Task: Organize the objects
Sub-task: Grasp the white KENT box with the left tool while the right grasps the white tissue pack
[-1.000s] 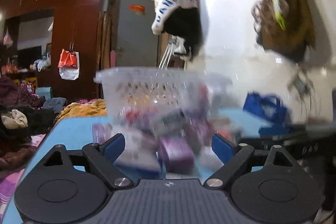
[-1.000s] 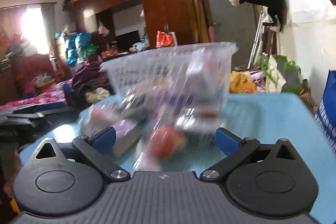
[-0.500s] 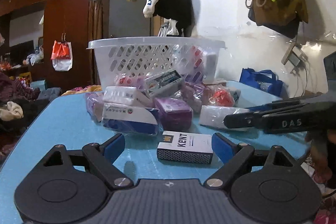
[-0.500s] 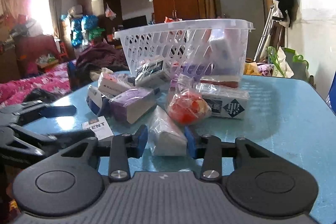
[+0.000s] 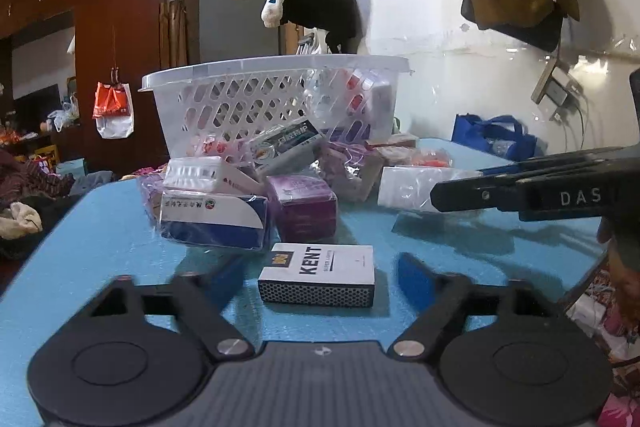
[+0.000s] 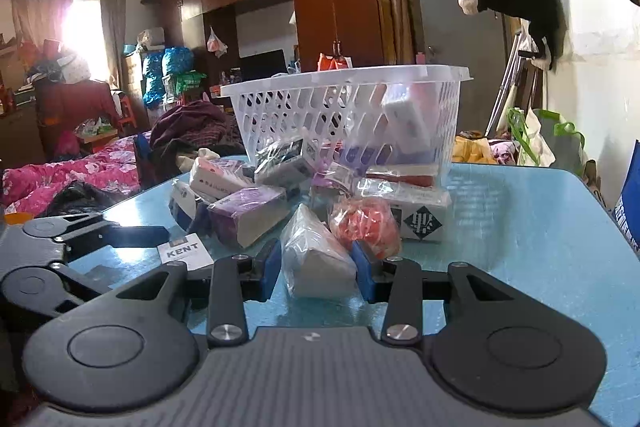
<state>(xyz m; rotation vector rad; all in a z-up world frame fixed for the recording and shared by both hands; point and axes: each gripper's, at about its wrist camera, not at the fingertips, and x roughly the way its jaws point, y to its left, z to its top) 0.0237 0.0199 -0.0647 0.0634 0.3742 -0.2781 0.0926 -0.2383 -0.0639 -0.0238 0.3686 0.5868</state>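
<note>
A white plastic basket stands at the back of the blue table, also in the right wrist view, holding a few packets. A pile of wrapped boxes and packets lies in front of it. A KENT carton lies between the open fingers of my left gripper. My right gripper is shut on a white plastic-wrapped packet, which rests on the table. The same packet and gripper show at the right in the left wrist view.
A purple box, a white-and-blue box and a red bagged item lie in the pile. The table edge runs close on the right. Beds, clothes and a wardrobe fill the room behind.
Both grippers came down to the table from in front of the basket. The right gripper closed on the white packet. The left gripper moved in around the KENT carton.
</note>
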